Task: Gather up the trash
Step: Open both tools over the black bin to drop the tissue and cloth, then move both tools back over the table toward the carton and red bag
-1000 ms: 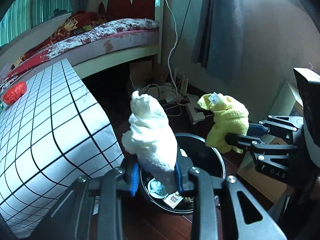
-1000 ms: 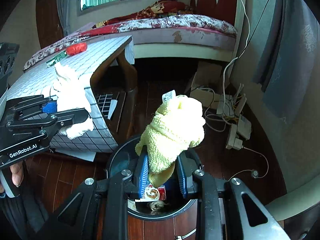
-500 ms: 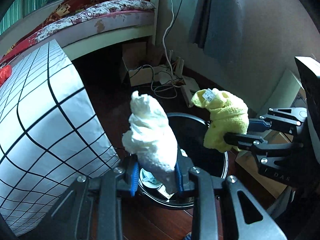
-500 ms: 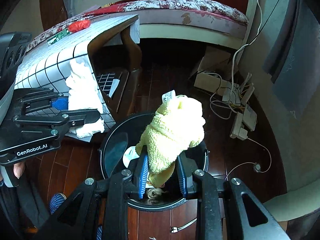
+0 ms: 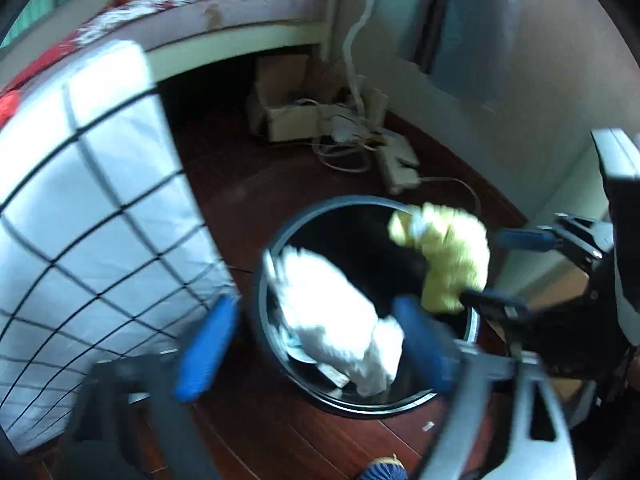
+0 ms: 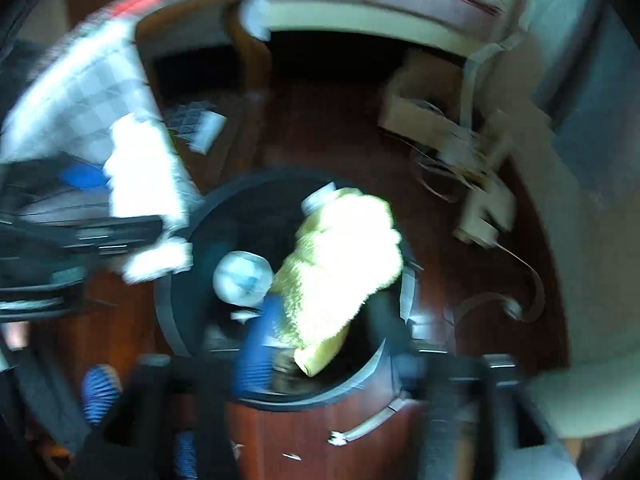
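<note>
The black round trash bin (image 5: 360,200) stands on the dark wood floor below both grippers. My left gripper (image 5: 312,348) has its jaws opening wide, and the white crumpled tissue wad (image 5: 332,320) lies loose between the blue pads, over the bin's mouth. At the right of that view my right gripper (image 5: 482,264) is beside the yellow cloth (image 5: 444,256). In the right wrist view the yellow cloth (image 6: 340,264) hangs over the bin (image 6: 180,320). It leans on one blue pad while the right gripper (image 6: 326,356) opens. The left gripper (image 6: 128,200) and white wad (image 6: 148,176) show at left.
A table under a checked cloth (image 5: 80,220) stands close on the left of the bin. A bed (image 5: 220,12), a cardboard box (image 5: 288,120) and a power strip with cables (image 5: 396,160) lie beyond. Trash, including a round white lid (image 6: 242,278), sits inside. A blue-socked foot (image 6: 100,388) is near.
Both grippers have sunk toward the bin and sprung open. The white wad and the yellow cloth, gripped upright before, are now loose and tipping into the bin's mouth.
</note>
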{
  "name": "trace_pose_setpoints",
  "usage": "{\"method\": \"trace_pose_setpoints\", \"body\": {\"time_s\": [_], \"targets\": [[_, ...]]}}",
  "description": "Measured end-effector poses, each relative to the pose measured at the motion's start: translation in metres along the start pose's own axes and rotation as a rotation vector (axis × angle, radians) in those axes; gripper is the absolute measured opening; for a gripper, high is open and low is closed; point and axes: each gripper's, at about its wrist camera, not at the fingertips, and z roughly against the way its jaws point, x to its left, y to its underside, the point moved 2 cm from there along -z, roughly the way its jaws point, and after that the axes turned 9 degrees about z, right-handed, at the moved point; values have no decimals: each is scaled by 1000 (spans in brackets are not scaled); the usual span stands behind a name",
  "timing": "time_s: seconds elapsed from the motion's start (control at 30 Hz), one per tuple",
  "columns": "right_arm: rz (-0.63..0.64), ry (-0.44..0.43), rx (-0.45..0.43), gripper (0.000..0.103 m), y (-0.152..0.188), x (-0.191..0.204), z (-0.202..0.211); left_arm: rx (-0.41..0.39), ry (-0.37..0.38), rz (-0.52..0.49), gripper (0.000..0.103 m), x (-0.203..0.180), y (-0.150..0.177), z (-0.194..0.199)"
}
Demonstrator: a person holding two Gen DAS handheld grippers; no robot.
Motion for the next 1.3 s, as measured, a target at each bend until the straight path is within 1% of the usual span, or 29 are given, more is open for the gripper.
{"method": "trace_pose_setpoints", "body": {"time_s": [0.07,0.1,0.13,0.2,0.37,0.53,0.63,0.83,1.07,1.3], "targets": [[-17,24,8,93,2,-5,-1,0,-33,22,102,6,2,0],[-28,37,12,101,2,-8,-1,1,-49,29,102,8,3,0],[-38,40,15,102,4,-9,0,-1,-59,32,102,11,4,0],[-41,37,16,102,4,-9,1,-6,-73,33,102,13,5,0],[-2,49,-1,102,1,-2,4,-26,-90,26,102,16,7,6],[20,54,-27,102,-5,6,11,-52,-114,35,102,17,4,10],[19,63,-46,102,-10,8,16,-73,-121,28,102,16,2,19],[-6,64,-107,102,-20,7,34,-135,-136,43,102,19,-6,42],[-14,64,-188,102,-36,16,59,-204,-147,41,102,20,-17,66],[-42,61,-275,102,-57,23,83,-270,-175,68,102,36,-30,94]]}}
